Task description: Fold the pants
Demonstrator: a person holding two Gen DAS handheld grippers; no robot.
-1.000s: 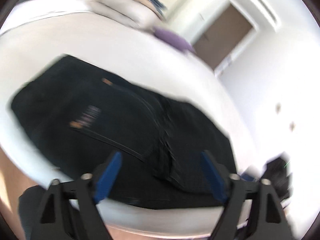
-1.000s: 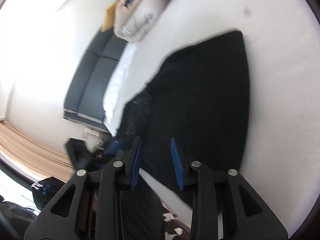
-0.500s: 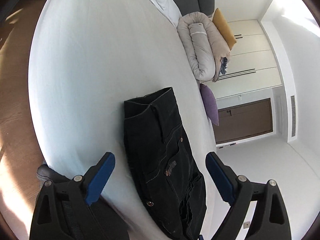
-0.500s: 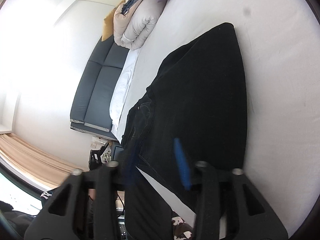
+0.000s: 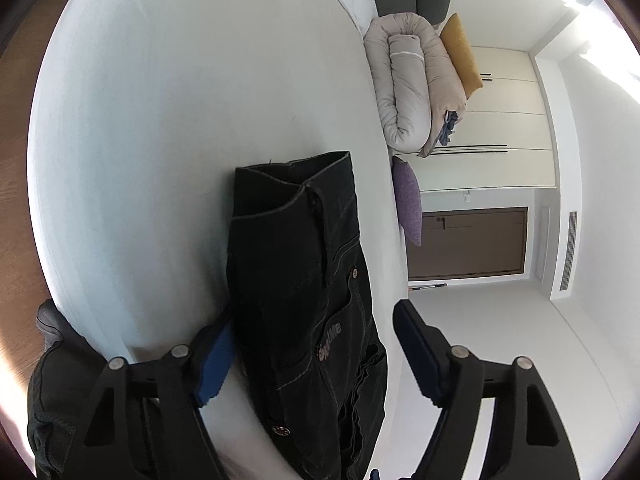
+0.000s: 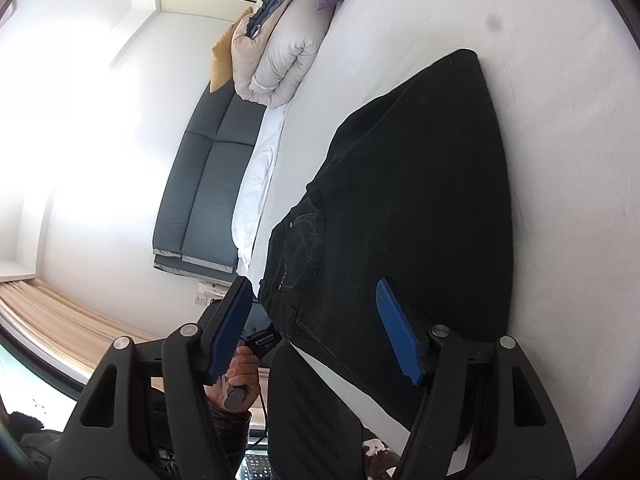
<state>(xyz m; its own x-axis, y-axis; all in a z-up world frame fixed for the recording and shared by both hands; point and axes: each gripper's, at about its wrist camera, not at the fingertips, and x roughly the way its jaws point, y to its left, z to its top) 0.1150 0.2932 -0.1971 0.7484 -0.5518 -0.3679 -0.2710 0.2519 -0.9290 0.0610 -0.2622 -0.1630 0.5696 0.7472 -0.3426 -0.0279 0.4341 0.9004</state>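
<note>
step: mid-fold — I see black pants (image 5: 296, 288) flat on the white bed (image 5: 160, 120) | left gripper (image 5: 316, 344) closing around waist edge, seemingly no contact | right gripper (image 6: 316, 328) open, empty | next: pinch waistband, fold over

Open right tongs (image 6: 316, 328) hover over black pants (image 6: 416, 208) on the bed (image 6: 560, 100).

White walls (image 5: 580, 320), brown door (image 5: 468, 244), apparently wooden floor (image 5: 16, 184).

Black claw (image 6: 316, 330) frames, blue pads (image 6: 394, 338), silver screws (image 6: 438, 330).
</note>
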